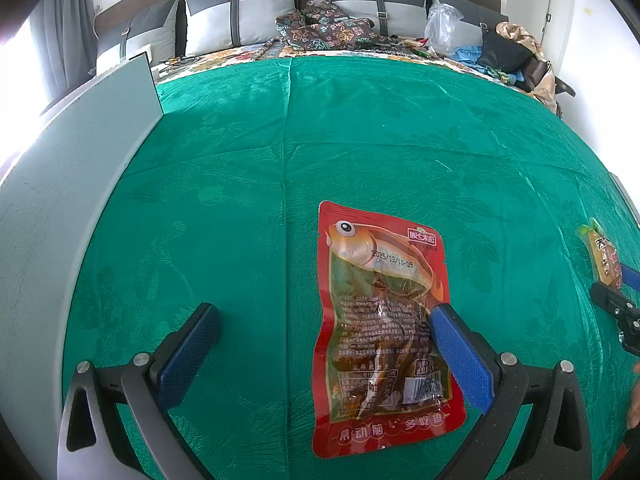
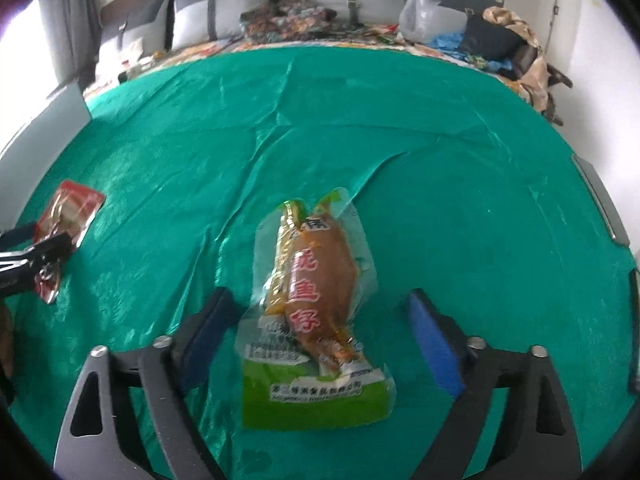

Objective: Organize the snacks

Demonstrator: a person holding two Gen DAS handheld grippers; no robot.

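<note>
At the far left a grey box (image 1: 80, 152) is standing beside the green cloth (image 1: 360, 140). The left hand-held gripper (image 1: 326, 338) is hovering wide open, holding nothing, over the red fish snack packet (image 1: 380, 328), stamped 2025/12/10-09. The right hand-held gripper (image 2: 320, 324) is straddling the green squid packet (image 2: 316, 308), equally open and empty. Sorting is seemingly just beginning: neither packet is being gripped yet.
</note>
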